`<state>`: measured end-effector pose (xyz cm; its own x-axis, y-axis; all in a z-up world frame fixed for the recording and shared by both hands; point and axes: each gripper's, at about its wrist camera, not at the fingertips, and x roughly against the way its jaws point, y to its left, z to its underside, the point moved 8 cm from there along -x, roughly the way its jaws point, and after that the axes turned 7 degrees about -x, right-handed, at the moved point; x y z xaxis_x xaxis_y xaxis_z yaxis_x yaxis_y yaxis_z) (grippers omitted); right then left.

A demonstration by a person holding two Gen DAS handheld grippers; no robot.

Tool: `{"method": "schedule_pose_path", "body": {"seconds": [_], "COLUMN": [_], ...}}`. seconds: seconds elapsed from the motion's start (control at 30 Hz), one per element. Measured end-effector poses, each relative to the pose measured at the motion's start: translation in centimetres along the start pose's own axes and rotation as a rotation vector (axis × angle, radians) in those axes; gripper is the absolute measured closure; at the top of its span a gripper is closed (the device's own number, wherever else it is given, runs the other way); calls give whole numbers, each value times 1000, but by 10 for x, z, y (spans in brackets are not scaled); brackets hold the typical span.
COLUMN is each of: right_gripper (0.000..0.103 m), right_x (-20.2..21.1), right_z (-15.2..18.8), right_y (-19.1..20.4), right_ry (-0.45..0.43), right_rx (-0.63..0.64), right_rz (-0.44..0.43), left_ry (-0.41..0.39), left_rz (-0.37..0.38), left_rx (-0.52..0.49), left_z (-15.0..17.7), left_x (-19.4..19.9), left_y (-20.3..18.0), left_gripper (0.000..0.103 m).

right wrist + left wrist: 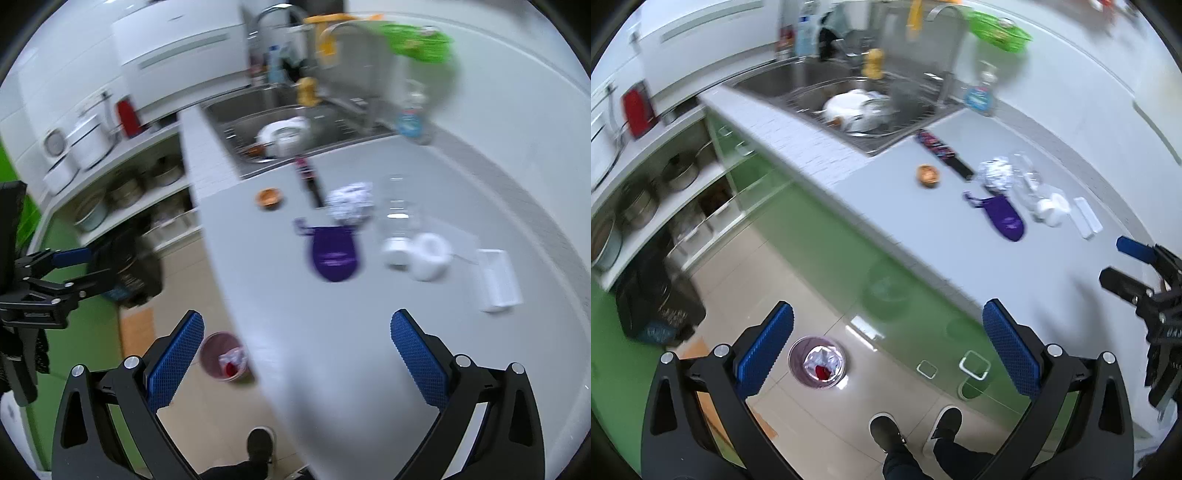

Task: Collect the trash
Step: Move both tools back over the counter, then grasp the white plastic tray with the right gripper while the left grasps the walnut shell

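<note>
Trash is lying scattered on the bench (369, 332): a foil ball (349, 203), a purple pouch (334, 254), a dark wrapper (308, 179), an orange scrap (269, 197) and white cups (419, 256), while the bin (817, 362) is sitting on the floor below the bench edge (already holding some scraps). Both tools, left tool (886, 350) and right tool (297, 354), are hanging wide and empty. Likely best: the right is coming down over the pouch, closing across its narrow width, then carrying it clear of the edge before releasing over the bin.

Pouch (1006, 218) lay on counter (886, 192), foil ball (995, 173) behind it; bin (817, 367) on floor (820, 295) below.
</note>
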<state>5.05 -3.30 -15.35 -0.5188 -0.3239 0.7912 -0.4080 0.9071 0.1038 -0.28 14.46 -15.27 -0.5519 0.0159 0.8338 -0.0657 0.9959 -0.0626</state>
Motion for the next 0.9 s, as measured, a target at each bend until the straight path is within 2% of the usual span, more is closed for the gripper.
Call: {"method": "schedule_pose_path", "body": {"seconds": [0.2,0.43,0.67,0.9], "right_gripper": [6,6,6,6], "right_x": [15,13,-13,-63], "right_z": [0,-7,-24,-32], "right_y": [-74,-145,-202,-236], "right_ry": [-18,-19,7,111], "right_rx": [-108,-173,-139,-95], "right_rz": [93,147,187,155], "left_ry": [5,18,40,68], "left_rz": [45,72,81,59], "left_rx": [-75,-114,-81,-66], "left_z": [-24,-47,-64,-73], "left_x": [-12,-33,-56,-72], "left_y": [-41,-85,-115,-129], "left_gripper": [3,3,3,3]}}
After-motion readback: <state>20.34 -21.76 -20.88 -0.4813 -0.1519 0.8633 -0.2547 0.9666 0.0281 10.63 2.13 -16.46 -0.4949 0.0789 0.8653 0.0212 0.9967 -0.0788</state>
